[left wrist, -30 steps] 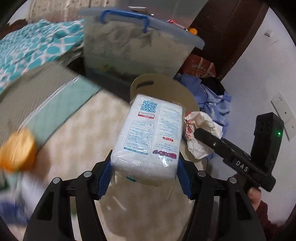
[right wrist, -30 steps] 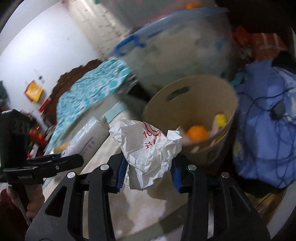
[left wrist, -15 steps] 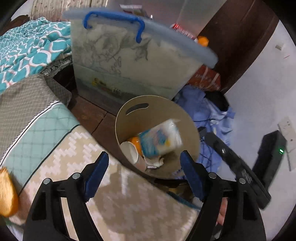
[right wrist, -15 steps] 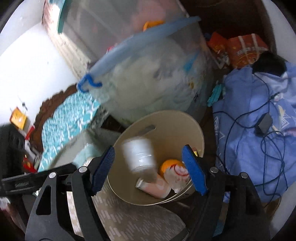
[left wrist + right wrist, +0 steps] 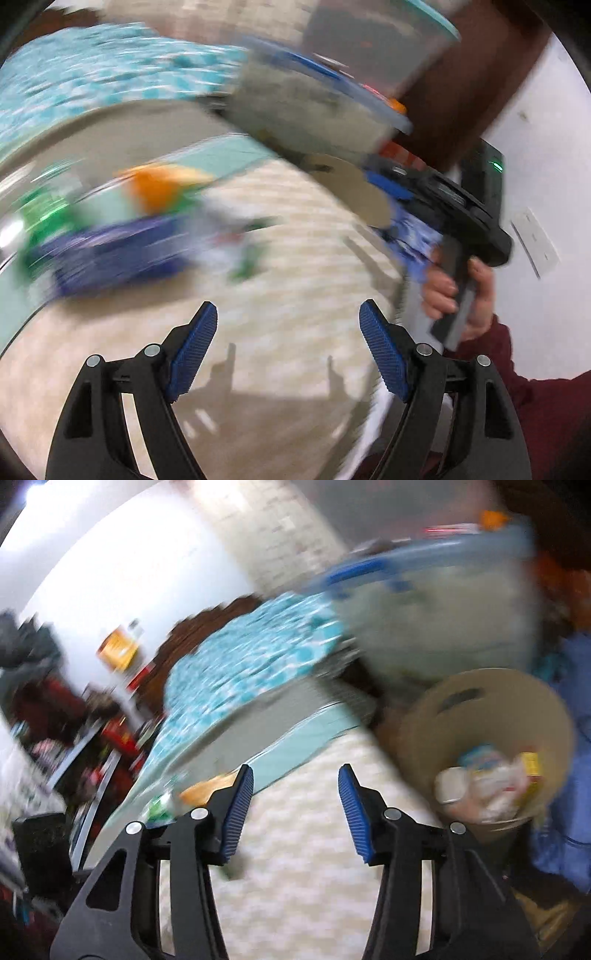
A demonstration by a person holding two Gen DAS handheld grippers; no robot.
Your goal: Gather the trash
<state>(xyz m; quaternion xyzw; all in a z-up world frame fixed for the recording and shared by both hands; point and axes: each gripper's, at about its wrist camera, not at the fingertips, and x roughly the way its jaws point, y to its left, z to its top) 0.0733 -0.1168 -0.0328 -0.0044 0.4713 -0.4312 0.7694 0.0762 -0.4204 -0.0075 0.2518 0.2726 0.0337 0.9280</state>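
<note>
Both views are motion-blurred. My left gripper (image 5: pixel 287 347) is open and empty above the patterned bed cover (image 5: pixel 303 258). Blurred trash lies on the bed at left: an orange item (image 5: pixel 162 184), a blue pack (image 5: pixel 118 251) and something green (image 5: pixel 40 218). My right gripper (image 5: pixel 295 808) is open and empty over the same cover (image 5: pixel 303 878). The tan trash bin (image 5: pixel 417 746) stands right of it, holding crumpled paper and wrappers (image 5: pixel 487 786). The bin's rim also shows in the left wrist view (image 5: pixel 354 184). The right gripper's handle shows there in a hand (image 5: pixel 461 258).
A clear storage box with a blue lid (image 5: pixel 436 616) stands behind the bin. Blue clothing (image 5: pixel 576 775) lies right of the bin. A teal patterned blanket (image 5: pixel 251 653) covers the far bed. A white wall with a socket (image 5: pixel 535 240) is at right.
Both grippers let go of their loads, the tissue pack and the crumpled paper, which fell into the bin. Both grippers have since swung left, away from the bin, toward the bed.
</note>
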